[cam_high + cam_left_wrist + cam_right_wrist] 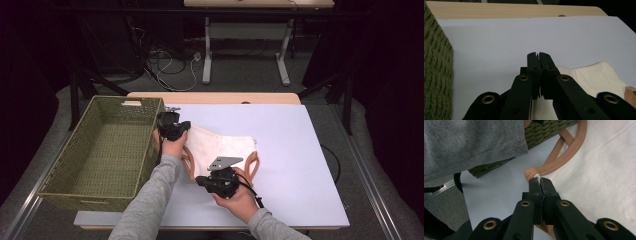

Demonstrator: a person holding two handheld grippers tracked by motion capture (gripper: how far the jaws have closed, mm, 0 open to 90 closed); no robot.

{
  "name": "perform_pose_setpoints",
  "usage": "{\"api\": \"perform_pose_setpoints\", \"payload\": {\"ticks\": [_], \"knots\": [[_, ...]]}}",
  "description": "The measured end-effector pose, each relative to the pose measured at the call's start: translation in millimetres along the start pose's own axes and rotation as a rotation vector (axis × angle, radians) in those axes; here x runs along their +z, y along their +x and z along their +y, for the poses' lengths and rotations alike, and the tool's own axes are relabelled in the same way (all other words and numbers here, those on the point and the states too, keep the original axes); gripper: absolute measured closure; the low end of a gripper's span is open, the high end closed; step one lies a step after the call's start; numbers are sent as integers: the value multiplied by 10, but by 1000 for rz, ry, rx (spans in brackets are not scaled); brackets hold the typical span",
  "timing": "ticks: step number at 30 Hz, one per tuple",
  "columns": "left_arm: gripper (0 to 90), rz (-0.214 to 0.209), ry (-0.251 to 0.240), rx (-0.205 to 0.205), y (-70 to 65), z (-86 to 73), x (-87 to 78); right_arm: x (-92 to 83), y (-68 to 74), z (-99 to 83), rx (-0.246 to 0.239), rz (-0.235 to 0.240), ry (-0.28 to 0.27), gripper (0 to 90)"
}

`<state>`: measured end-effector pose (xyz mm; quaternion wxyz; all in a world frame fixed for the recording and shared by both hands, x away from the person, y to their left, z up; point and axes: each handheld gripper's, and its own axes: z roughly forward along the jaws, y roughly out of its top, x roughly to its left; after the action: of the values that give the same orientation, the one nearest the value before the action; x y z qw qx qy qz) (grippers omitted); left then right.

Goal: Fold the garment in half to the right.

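While both grippers pinch it for lifting: cream tote bag (220,147), tan handles, between the closed pads of left gripper (538,54) and right gripper (539,179); woven basket (70,165) beside the fingers.

Quite a bit of this cream bag setup is covered up or cropped

In the high view the left gripper (172,126) and its hand sit on top of the cream cloth bag with tan straps (220,145), so that corner of it is hidden, and the right gripper (218,181) covers the near edge. In the left gripper view you can't tell if any cloth is pinched between the closed black jaws, and the green woven basket (436,75) is cut off at the left edge. In the right gripper view the grey sleeve (471,145) blocks most of the basket behind it.
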<state>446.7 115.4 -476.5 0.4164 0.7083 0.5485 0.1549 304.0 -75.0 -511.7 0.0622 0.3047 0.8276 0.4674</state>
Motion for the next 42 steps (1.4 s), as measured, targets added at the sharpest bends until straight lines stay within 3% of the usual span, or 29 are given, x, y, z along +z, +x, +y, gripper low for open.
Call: {"api": "perform_pose_setpoints", "payload": {"ticks": [9, 13, 25, 28, 42], "knots": [[878, 34, -44, -14, 74, 89, -162, 75, 115, 187, -43, 28, -15, 885], [878, 41, -58, -19, 109, 123, -217, 84, 162, 240, -40, 33, -23, 886], [878, 46, 39, -9, 109, 84, -56, 262, 128, 92, -19, 32, 29, 886], [878, 45, 58, -3, 100, 76, -11, 275, 117, 75, -5, 34, 22, 886], [877, 19, 41, 30, -91, 123, 43, 82, -13, -18, 22, 31, 2, 887]]}}
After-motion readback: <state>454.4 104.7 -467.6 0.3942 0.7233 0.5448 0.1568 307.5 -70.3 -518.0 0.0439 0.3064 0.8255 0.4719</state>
